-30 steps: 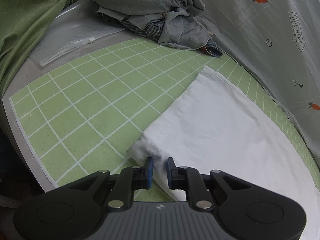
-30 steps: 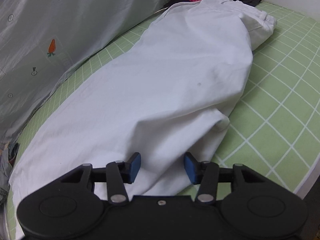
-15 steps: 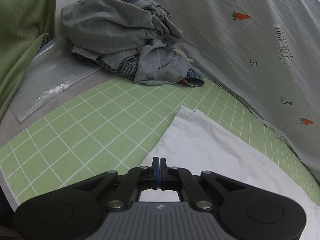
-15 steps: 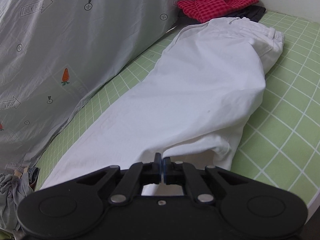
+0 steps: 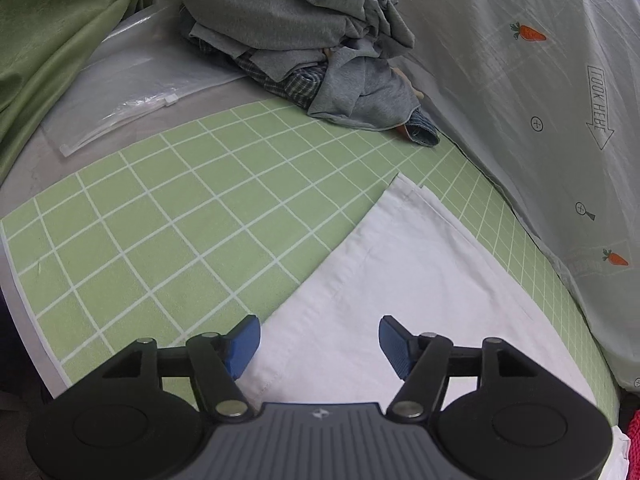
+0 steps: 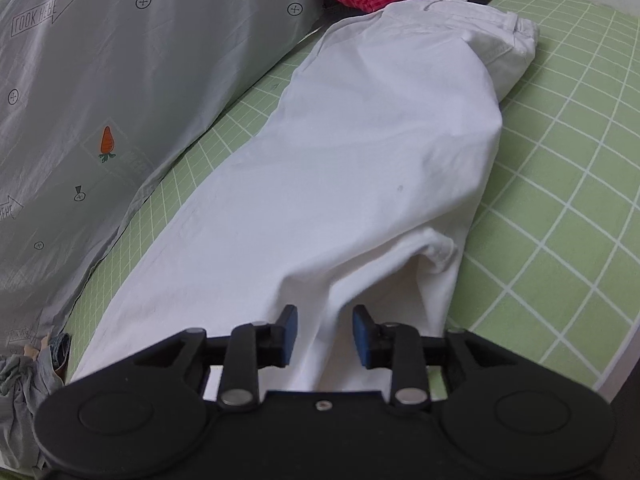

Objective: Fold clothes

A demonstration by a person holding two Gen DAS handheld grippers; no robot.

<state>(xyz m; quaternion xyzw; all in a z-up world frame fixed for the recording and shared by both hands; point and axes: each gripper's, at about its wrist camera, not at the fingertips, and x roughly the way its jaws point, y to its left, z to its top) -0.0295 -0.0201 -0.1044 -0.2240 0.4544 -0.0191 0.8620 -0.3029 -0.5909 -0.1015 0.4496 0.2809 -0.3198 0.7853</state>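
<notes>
Left gripper (image 5: 319,342): blue pads spread wide above the hem.
Right gripper (image 6: 325,338): parted, straddling a raised fold.
White trousers (image 6: 360,168): smooth cotton, lying lengthwise mid-frame on the green grid mat (image 5: 180,220).
Grey clothes pile (image 5: 304,32): crumpled, top centre.
Plastic zip bag (image 5: 132,92): clear, flat, upper left.

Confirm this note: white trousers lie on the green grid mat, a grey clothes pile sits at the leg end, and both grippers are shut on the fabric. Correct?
Not quite: both grippers are open. The left gripper in the left wrist view and the right gripper in the right wrist view show fingers apart over the white trousers. The green grid mat and grey clothes pile are right.
</notes>
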